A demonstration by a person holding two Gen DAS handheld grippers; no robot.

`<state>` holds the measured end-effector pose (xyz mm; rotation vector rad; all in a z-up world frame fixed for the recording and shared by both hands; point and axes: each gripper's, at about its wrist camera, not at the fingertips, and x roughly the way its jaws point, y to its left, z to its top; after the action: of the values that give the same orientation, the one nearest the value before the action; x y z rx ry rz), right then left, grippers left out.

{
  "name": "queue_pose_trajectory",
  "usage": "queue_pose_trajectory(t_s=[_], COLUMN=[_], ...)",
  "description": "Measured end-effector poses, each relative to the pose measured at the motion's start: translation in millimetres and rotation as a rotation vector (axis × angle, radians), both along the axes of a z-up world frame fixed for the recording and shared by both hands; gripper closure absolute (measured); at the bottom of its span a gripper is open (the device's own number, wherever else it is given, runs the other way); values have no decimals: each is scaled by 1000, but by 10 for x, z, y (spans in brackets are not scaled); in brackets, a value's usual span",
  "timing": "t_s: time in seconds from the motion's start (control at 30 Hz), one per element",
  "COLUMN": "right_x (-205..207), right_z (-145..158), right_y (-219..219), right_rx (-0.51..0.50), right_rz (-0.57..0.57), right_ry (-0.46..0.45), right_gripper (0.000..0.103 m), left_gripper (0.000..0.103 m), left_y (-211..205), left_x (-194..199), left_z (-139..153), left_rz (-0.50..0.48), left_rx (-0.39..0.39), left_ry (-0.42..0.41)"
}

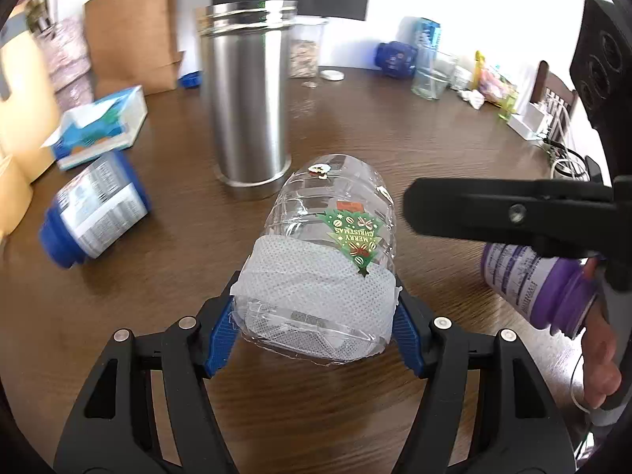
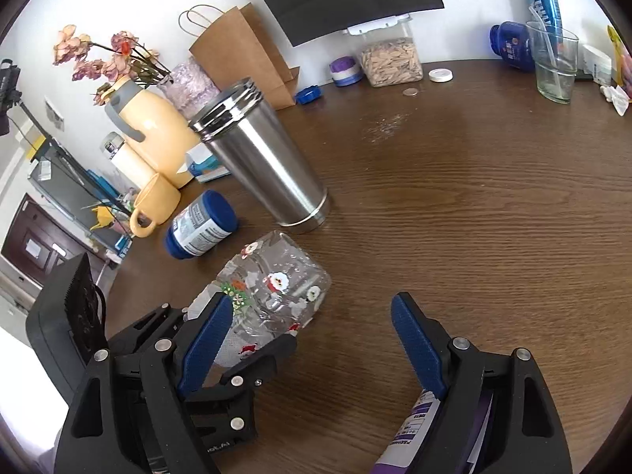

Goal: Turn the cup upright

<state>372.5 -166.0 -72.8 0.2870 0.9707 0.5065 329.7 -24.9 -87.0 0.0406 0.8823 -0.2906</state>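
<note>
A clear plastic cup (image 1: 328, 245) with Christmas stickers and a white mesh band lies on its side over the brown table, open rim toward my left camera. My left gripper (image 1: 314, 328) is shut on the cup near its rim, blue pads (image 1: 221, 335) pressing both sides. The cup also shows in the right wrist view (image 2: 276, 288), with the left gripper's fingers on it. My right gripper (image 2: 312, 339) is open and empty, just right of the cup; it appears in the left wrist view as a black finger (image 1: 493, 211).
A steel tumbler (image 1: 249, 98) stands behind the cup. A blue-capped bottle (image 1: 94, 213) lies at left, a purple bottle (image 1: 537, 284) at right. A paper bag (image 1: 130, 35), tissue box (image 1: 98, 130), glass (image 1: 432, 75), seed jar (image 2: 391, 61), yellow jug (image 2: 154, 126) and mug (image 2: 154, 205) ring the table.
</note>
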Motion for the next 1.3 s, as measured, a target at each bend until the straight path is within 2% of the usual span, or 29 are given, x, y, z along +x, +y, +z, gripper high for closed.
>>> queue_pose_trajectory(t_s=[0.17, 0.4, 0.5, 0.73, 0.8, 0.87, 0.93, 1.07, 1.13, 1.23, 1.3], right_x=[-56, 17, 117, 256, 259, 269, 285, 263, 236, 207, 202], right_z=[-5, -150, -235, -317, -329, -331, -296, -201, -172, -207, -227], right_y=[217, 672, 806, 1136, 1243, 1305, 1352, 1491, 1528, 1535, 1492], right_rx=[-25, 8, 25, 70, 83, 94, 92, -18, -43, -77, -58], right_rz=[43, 176, 191, 261, 284, 291, 291, 339, 373, 391, 397], right_ry=[-2, 76, 119, 174, 176, 172, 153, 103, 89, 94, 94], right_gripper=[17, 17, 18, 18, 26, 31, 31, 32, 31, 31, 31], left_gripper=[40, 40, 39, 38, 37, 37, 37, 35, 34, 35, 50], left_y=[197, 395, 496, 755, 791, 790, 782, 793, 820, 937, 1033], left_x=[-150, -240, -233, -229, -235, -279, -361, -541, -584, -657, -752], left_z=[49, -16, -66, -96, -115, -111, -77, -14, -10, 17, 61], left_rz=[15, 19, 55, 130, 127, 115, 104, 5, -17, -39, -80], left_rx=[1, 24, 41, 17, 6, -6, -25, -156, -177, -162, -132], left_ry=[-13, 4, 20, 29, 44, 50, 42, 38, 40, 19, -16])
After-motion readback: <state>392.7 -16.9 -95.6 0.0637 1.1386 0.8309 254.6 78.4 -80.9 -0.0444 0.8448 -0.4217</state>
